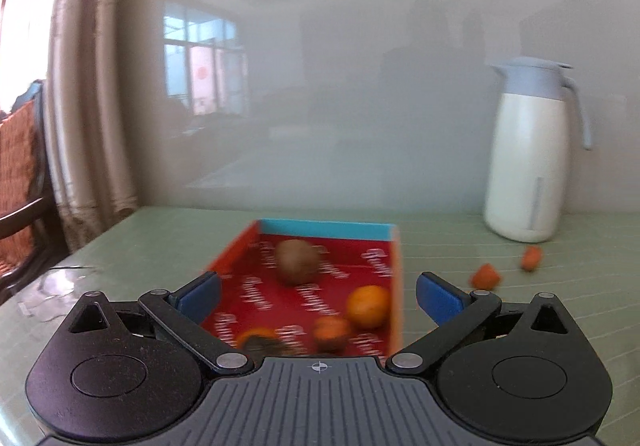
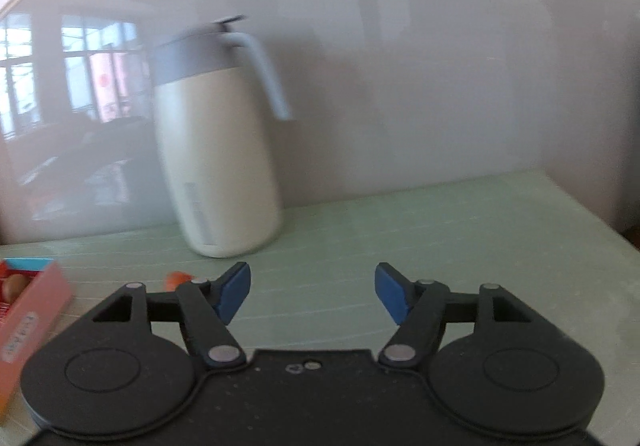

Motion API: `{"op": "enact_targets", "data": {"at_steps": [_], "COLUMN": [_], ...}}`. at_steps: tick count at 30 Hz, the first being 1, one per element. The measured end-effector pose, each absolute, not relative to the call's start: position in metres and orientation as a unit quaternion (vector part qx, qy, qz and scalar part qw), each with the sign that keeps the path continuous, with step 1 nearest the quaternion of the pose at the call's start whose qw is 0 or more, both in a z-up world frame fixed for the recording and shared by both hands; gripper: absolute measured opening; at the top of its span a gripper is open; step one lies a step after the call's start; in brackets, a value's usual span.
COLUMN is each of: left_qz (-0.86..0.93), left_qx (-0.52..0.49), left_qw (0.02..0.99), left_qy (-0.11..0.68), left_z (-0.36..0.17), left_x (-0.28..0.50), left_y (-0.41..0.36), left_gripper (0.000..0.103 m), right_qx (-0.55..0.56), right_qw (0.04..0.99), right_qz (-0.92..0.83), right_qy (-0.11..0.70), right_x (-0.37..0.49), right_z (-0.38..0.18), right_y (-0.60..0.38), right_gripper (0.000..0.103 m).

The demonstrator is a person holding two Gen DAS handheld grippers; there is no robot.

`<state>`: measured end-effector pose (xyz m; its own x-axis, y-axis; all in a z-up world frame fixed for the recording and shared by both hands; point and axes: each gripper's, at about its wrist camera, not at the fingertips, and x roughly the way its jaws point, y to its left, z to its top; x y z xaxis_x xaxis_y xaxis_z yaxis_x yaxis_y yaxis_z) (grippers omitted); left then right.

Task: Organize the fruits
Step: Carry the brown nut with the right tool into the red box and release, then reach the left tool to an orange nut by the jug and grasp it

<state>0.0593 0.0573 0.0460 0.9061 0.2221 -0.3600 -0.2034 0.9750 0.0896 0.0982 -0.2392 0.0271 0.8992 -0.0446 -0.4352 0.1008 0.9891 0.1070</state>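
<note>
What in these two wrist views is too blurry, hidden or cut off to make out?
- Left wrist view: the dark-tipped orange fruit in the red cardboard box is half hidden by the gripper body.
- Left wrist view: two small orange pieces on the green table are too blurred to identify.
- Right wrist view: the box is cut off by the left edge.

Wall: we see a glossy grey panel (image 1: 360, 85) mirroring a bright window.
Left: beige curtain (image 1: 88, 85), wicker chair (image 1: 20, 173).

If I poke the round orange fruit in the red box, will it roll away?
Probably a little: the orange looks round and smooth, so it should roll. The red box has raised walls, which would likely stop it. It seems firm, not squishy.
</note>
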Motion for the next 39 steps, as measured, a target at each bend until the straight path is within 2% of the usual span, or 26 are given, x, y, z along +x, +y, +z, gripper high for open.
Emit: {"op": "enact_targets", "data": {"at_steps": [14, 23, 24, 25, 27, 35, 36, 37, 39], "left_qz": [0.012, -0.041, -0.046, -0.050, -0.055, -0.046, -0.051, -0.054, -0.059], "left_qx": [0.079, 0.129, 0.137, 0.141, 0.144, 0.122, 0.122, 0.122, 0.124], "left_qw": [0.980, 0.970, 0.968, 0.966, 0.961, 0.958, 0.956, 0.954, 0.949], "left_qy": [0.182, 0.203, 0.207, 0.211, 0.229, 0.255, 0.262, 0.269, 0.283], "left_z": [0.044, 0.016, 0.012, 0.009, 0.003, -0.007, -0.008, -0.008, -0.010], "left_x": [0.107, 0.175, 0.181, 0.187, 0.201, 0.229, 0.232, 0.233, 0.236], "left_y": [-0.053, -0.118, -0.124, -0.129, -0.134, -0.128, -0.129, -0.129, -0.131], "left_gripper": [0.103, 0.102, 0.097, 0.085, 0.076, 0.074, 0.064, 0.043, 0.023], "right_qx": [0.056, 0.077, 0.079, 0.079, 0.081, 0.082, 0.081, 0.081, 0.079], "right_qw": [0.955, 0.942, 0.941, 0.940, 0.937, 0.936, 0.936, 0.937, 0.937], "right_qz": [-0.184, -0.245, -0.248, -0.252, -0.259, -0.263, -0.261, -0.260, -0.259], "right_qy": [0.227, 0.216, 0.216, 0.217, 0.220, 0.220, 0.220, 0.220, 0.221], "right_x": [0.077, 0.070, 0.071, 0.073, 0.077, 0.078, 0.079, 0.080, 0.081], "right_z": [0.015, 0.010, 0.009, 0.008, 0.005, 0.004, 0.004, 0.004, 0.004], "right_y": [-0.336, -0.384, -0.388, -0.391, -0.398, -0.404, -0.403, -0.401, -0.400], "right_gripper": [0.072, 0.075, 0.075, 0.075, 0.075, 0.076, 0.076, 0.076, 0.077]}}
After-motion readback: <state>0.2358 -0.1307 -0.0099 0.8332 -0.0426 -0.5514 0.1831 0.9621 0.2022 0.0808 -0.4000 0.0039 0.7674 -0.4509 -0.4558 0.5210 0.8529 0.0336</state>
